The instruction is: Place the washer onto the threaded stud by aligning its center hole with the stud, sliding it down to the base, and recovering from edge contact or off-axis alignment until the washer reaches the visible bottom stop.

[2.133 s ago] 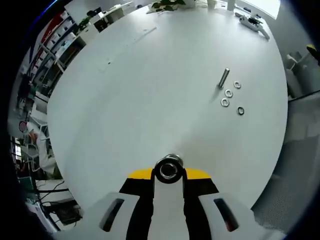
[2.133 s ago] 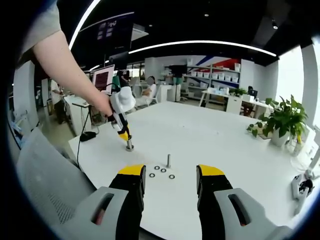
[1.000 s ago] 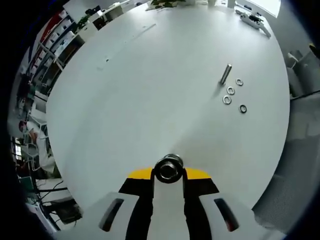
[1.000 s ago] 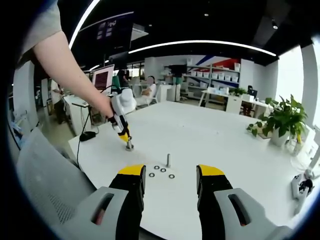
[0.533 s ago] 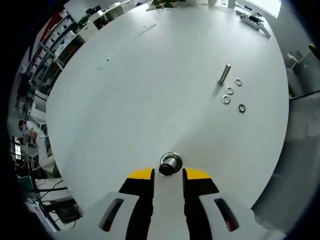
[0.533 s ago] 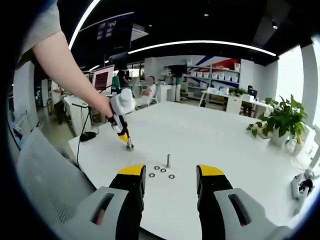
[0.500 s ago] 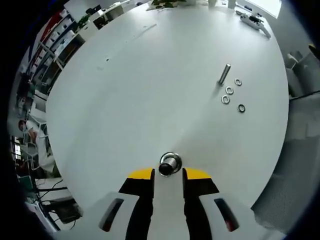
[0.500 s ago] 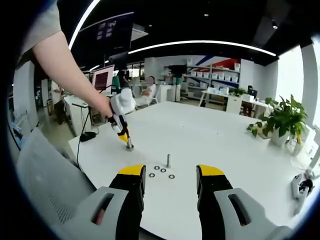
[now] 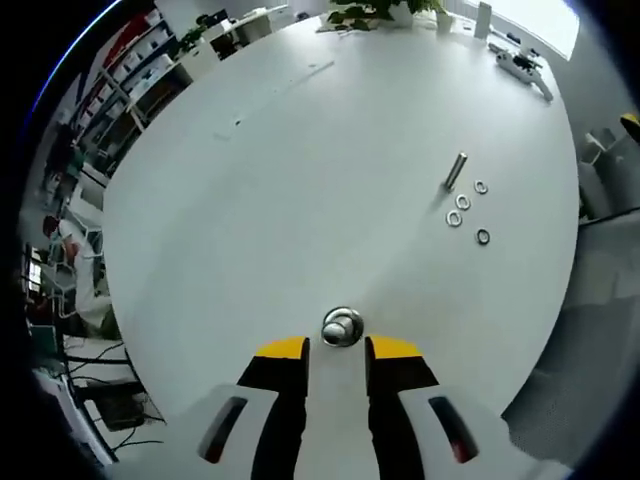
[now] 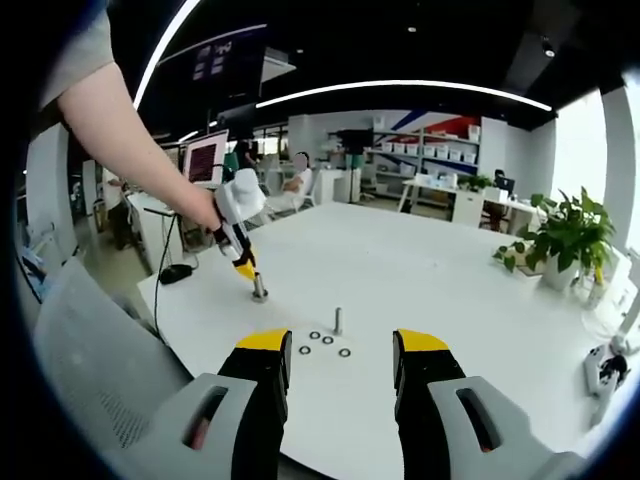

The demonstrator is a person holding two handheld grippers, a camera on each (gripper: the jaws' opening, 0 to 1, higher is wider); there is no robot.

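Presently listed, item by item.

Table: large, white, round-edged.

Left gripper: yellow-tipped jaws rising from the bottom of the left gripper view, a narrow gap between them, nothing gripped. In the right gripper view the same tool is held in a person's hand, tilted, tips pointing down at the table.

Metal cylinder: short, shiny, standing on the table just beyond the left jaw tips. In the right gripper view it stands upright directly under those tips; contact with them cannot be told.

Stud: slim metal post, upright on the table, well apart from the cylinder. In the right gripper view it stands ahead of the jaw gap.

Washers: three small rings lying flat beside the stud's foot, none on the stud. Left gripper view: nearest washer, second washer, third washer. A darker fourth ring lies a little farther out.

Right gripper: yellow-tipped jaws standing wide apart, holding nothing, held above the table with the stud and rings beyond them.

Surroundings: potted plant at the table's far side; white tool lying near the table edge; shelving in the background.
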